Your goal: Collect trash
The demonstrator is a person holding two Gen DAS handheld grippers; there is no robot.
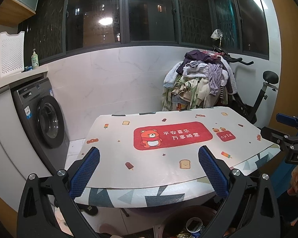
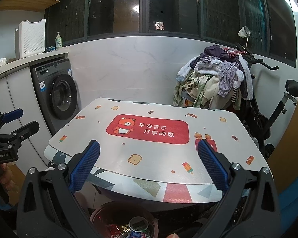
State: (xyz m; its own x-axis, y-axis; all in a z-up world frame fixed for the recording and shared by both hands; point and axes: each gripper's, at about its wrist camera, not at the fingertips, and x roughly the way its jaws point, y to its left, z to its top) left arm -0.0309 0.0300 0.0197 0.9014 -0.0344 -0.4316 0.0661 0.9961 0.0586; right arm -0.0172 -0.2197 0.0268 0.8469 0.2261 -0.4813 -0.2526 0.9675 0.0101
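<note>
Left wrist view: the left gripper (image 1: 149, 170), jaws gaping wide and empty, is hovering over the worktop (image 1: 168, 170) with its soft printed mat; the round bin (image 1: 168, 224) of wrappers is sitting below the worktop's near edge. Right wrist view: the right gripper (image 2: 149, 168) is hanging likewise, blue ribbed pads (image 2: 85, 166) wide apart, bin (image 2: 101, 214) beneath.

Left claw (image 1: 149, 164) and right claw (image 2: 149, 164): matt black plastic arms, blue cross-hatched rubbery pads (image 1: 87, 170), bright metal screws. Bench (image 2: 208, 170): matt, finely napped printed cloth mat. Washing machine (image 2: 55, 91): grey satin casing, glossy glass door. Wall (image 1: 119, 79): smooth, glossy marble-look tile. Clothes pile (image 2: 214, 79): fleecy and woven cloth.
</note>
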